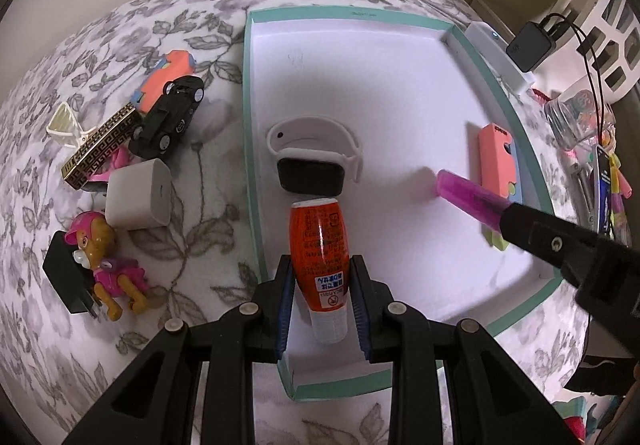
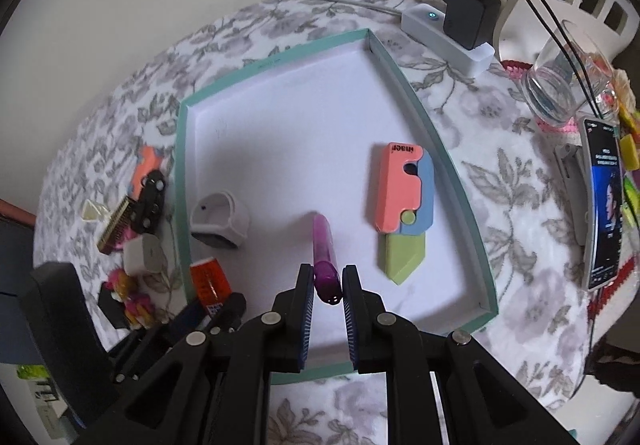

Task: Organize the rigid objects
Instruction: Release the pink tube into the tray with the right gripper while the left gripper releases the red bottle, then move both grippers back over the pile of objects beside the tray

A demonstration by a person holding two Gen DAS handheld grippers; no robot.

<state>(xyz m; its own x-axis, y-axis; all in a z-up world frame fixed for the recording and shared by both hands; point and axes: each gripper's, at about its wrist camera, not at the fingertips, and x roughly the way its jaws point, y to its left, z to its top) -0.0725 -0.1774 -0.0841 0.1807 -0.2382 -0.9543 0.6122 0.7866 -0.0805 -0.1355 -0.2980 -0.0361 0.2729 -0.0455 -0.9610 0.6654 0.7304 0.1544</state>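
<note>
On the floral cloth point(image 1: 192, 253) left of the tray lay a pup figure point(image 1: 106, 259), a white charger cube point(image 1: 140, 193), a black toy car point(image 1: 168, 117) and a patterned gold-and-black clip point(image 1: 100, 145). The left gripper point(image 1: 322, 297) was closed on an orange bottle point(image 1: 320, 257), held over the teal-rimmed tray point(image 1: 250, 93) with its cap just beside a white smartwatch point(image 1: 312, 161). Further right, the right gripper point(image 2: 325, 287) clamped a purple marker point(image 2: 324, 253) above the tray floor, near a pink-and-blue toy knife point(image 2: 404, 197) lying inside by the right wall.
</note>
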